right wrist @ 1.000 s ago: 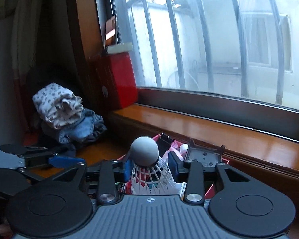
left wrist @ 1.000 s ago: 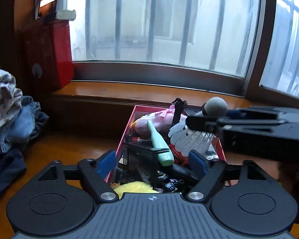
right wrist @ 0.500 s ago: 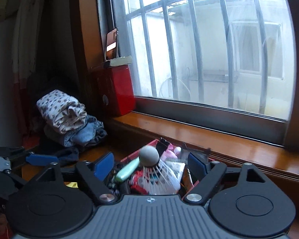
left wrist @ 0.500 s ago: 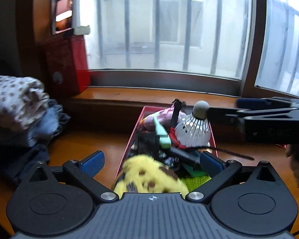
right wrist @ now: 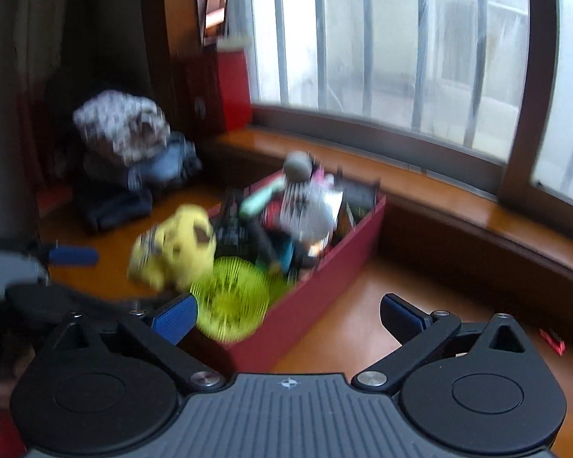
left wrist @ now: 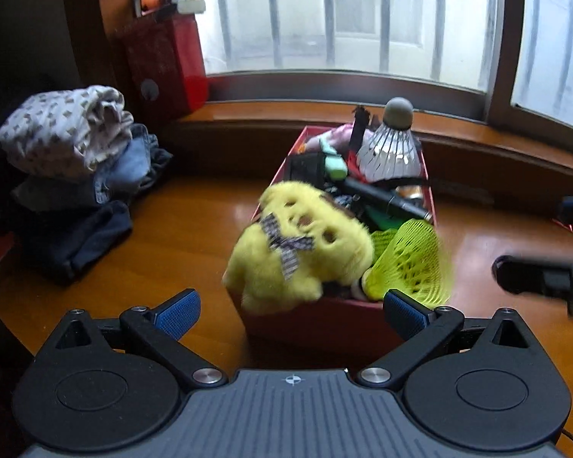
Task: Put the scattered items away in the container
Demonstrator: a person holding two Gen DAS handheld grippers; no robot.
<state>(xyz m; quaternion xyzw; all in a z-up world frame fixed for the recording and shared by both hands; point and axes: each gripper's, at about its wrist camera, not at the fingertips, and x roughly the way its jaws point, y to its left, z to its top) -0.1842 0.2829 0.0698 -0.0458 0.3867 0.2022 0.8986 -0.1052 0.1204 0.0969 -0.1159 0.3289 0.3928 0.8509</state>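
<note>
1. Apparently full, the red box [left wrist: 324,324] on the desk [left wrist: 179,236] holds the white shuttlecock [left wrist: 391,152] and yellow plush [left wrist: 298,255], piled above its rim.
2. Both the left tongs [left wrist: 290,311] and right tongs [right wrist: 286,315] are wide apart, gripping nothing.

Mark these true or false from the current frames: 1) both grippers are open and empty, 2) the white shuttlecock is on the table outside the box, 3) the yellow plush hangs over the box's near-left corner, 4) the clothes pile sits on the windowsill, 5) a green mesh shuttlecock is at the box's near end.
1) True. The left gripper and right gripper are open with nothing between the fingers.
2) False. The white shuttlecock stands cork-up among the items at the red box's far end.
3) True. The yellow plush overhangs that corner.
4) False. The clothes pile is on the table, left of the box.
5) True. The green mesh shuttlecock lies there.
</note>
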